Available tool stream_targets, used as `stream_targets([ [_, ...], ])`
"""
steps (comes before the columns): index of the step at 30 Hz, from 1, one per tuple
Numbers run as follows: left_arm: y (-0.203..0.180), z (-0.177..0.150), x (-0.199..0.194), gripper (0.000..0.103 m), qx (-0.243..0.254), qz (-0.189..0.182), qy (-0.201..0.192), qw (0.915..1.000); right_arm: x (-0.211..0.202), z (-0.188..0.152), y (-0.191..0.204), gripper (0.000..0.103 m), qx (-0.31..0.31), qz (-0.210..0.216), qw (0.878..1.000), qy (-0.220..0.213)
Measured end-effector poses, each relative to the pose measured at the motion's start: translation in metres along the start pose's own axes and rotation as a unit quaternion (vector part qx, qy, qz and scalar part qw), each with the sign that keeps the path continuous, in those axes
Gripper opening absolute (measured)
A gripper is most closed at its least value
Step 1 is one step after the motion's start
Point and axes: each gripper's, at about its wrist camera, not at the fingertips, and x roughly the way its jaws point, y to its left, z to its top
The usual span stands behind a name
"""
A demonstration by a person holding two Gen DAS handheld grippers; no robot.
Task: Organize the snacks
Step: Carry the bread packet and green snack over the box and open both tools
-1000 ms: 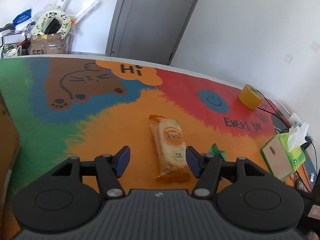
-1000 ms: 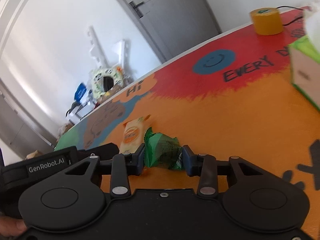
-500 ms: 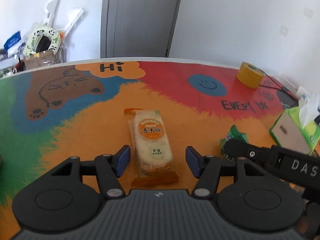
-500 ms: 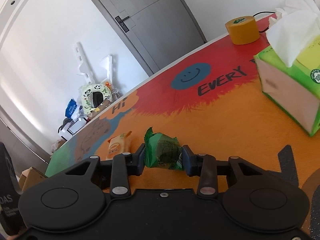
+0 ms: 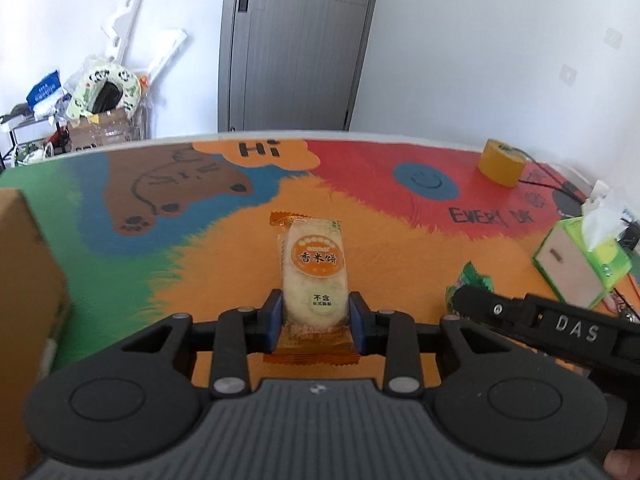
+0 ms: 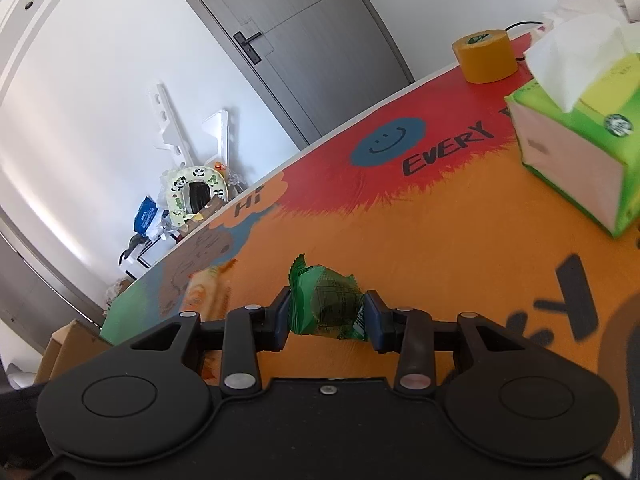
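Note:
A rice cracker packet [image 5: 314, 264], pale with an orange label, lies lengthwise on the orange part of the colourful table mat [image 5: 400, 248]. My left gripper [image 5: 316, 320] straddles its near end; the jaws are closing and the blue pads touch both sides of the packet. In the right wrist view the same packet [image 6: 208, 292] shows as a blur at the left. My right gripper [image 6: 327, 314] is shut on a crumpled green snack packet [image 6: 326, 304], held just above the mat. The green packet [image 5: 470, 280] also shows to the right in the left wrist view.
A cardboard box [image 5: 24, 280] stands at the left edge. A green tissue box [image 6: 580, 152] sits at the right, with a roll of yellow tape [image 6: 484, 56] and a black cable behind it. A grey door and clutter lie beyond the table's far edge.
My left gripper has lined up over the rice cracker packet and its jaws have closed in on the sides. The right gripper has kept the green packet and swung a little towards the tissue box.

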Motion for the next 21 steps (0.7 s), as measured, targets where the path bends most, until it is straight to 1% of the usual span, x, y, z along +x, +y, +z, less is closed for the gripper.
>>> stream_targets([
  [3, 0.005, -0.003, -0.017, 0.033, -0.005, -0.007, -0.005, 1.0, -0.013, -0.005, 0.007, 0.038, -0.002, 0.004, 1.0, -0.006],
  [6, 0.013, -0.005, -0.037, 0.033, -0.035, -0.019, -0.003, 0.9992, -0.028, -0.008, 0.014, 0.038, -0.001, 0.011, 1.0, -0.017],
  [9, 0.014, -0.003, -0.058, 0.033, -0.043, -0.025, -0.016, 0.9986, -0.047, -0.011, 0.025, 0.038, -0.01, 0.016, 0.999, -0.036],
  [18, 0.021, 0.013, -0.106, 0.033, -0.037, -0.039, -0.054, 0.9971, -0.082, -0.006, 0.05, 0.038, -0.026, 0.031, 0.997, -0.063],
  [21, 0.022, 0.015, -0.12, 0.033, -0.028, -0.033, -0.067, 0.9968, -0.093, -0.006, 0.061, 0.038, -0.038, 0.031, 0.996, -0.072],
])
